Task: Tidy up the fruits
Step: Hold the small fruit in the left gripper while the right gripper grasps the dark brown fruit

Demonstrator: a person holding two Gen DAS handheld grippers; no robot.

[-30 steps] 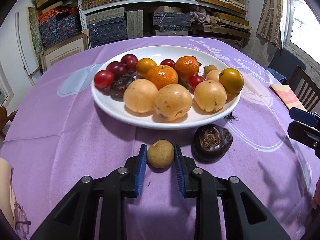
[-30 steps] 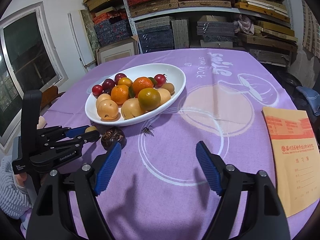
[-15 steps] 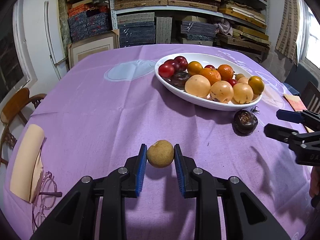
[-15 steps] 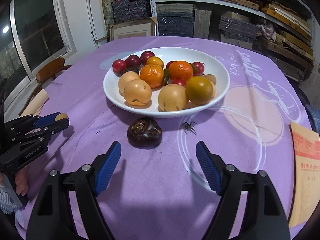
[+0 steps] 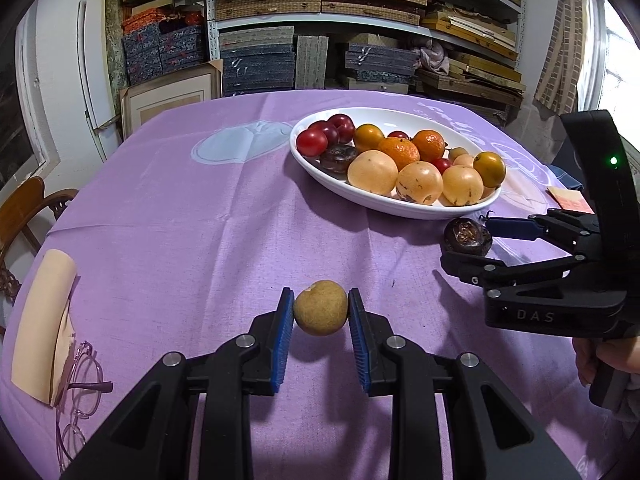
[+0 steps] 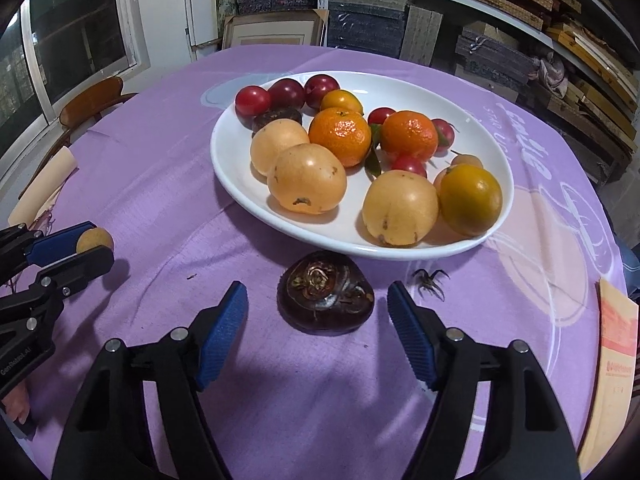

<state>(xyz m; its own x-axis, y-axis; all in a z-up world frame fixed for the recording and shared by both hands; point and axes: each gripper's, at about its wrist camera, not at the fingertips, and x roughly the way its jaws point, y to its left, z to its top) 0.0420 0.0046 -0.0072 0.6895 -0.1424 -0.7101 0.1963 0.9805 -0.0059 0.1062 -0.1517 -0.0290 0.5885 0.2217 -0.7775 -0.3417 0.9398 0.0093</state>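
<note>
Fruits are sitting piled in white plate (image 6: pixel 496 152), upper centre of right view. Left tool (image 5: pixel 321 314) is pinching small tan fruit (image 5: pixel 321 307) above purple desk (image 5: pixel 180 232). Right tool (image 6: pixel 318 316), spread, has just been narrowing around dark fruit (image 6: pixel 325 298), pads clear of it.

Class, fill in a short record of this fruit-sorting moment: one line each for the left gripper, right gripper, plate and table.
left gripper: shut on small tan fruit, held above the cloth
right gripper: jaws just been closing, pads not touching dark fruit between them
plate: white, holds orange, yellow and red fruit
table: purple cloth; glasses at left edge
</note>
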